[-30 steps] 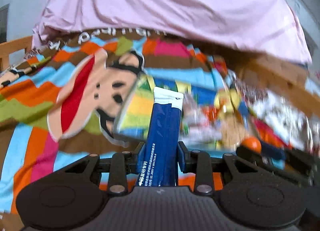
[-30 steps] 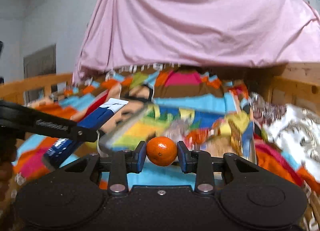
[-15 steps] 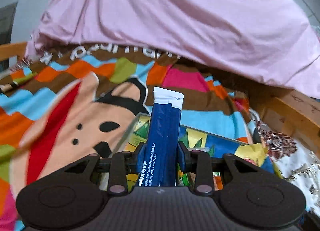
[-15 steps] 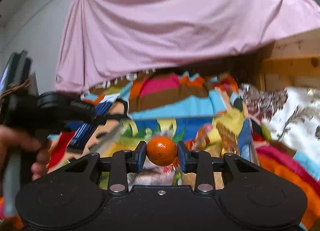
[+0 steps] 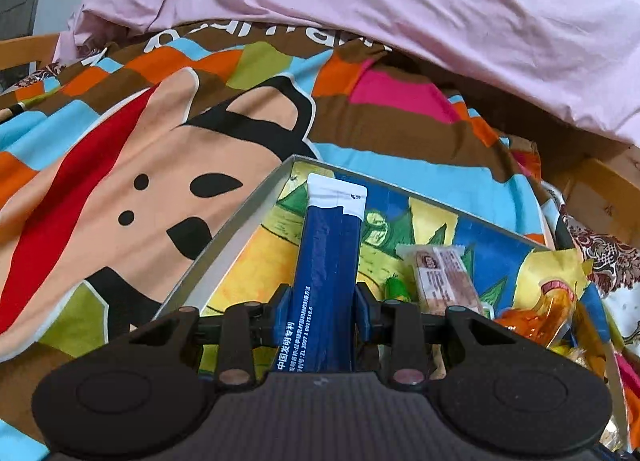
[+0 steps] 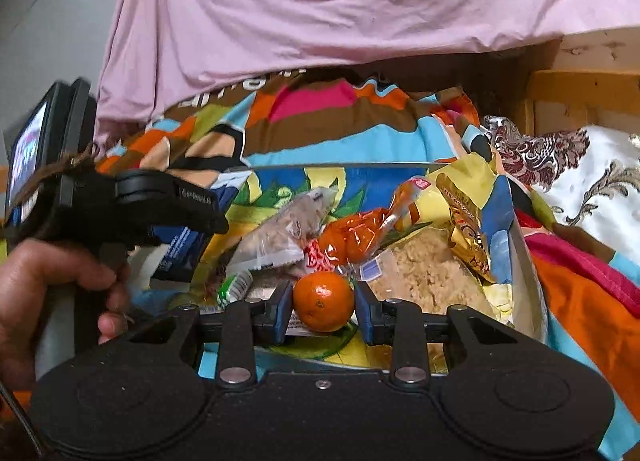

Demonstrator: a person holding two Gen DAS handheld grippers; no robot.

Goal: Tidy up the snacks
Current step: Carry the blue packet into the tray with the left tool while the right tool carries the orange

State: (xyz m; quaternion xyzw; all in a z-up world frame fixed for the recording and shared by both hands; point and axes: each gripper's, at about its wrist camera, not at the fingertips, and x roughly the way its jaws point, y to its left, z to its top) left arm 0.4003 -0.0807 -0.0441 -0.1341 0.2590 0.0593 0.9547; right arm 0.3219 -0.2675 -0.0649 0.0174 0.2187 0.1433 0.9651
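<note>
Pink sheet: hangs behind the bed as a backdrop; whatever is behind it is hidden.
Bed cover: bright cartoon print, spread under the tray as the work surface.
Tray: shallow metal box with a picture bottom, lying on the bed cover; judged to be the collecting place for the snacks. Its near rim is cut off by the tool bodies.
Snack pile: wrapped bars, an orange twisted sweet and a gold packet crowd the tray's right half; the labels are too small to read.
Left gripper: fingers pinch a blue packet at its lower part, holding it lengthwise over the tray's bare left half, probably for an uncluttered drop.
Right gripper: fingers pinch a small orange at its widest girth, over the tray's near edge beside the pile.
Hand: grips the left tool's handle; the arm is out of frame.
</note>
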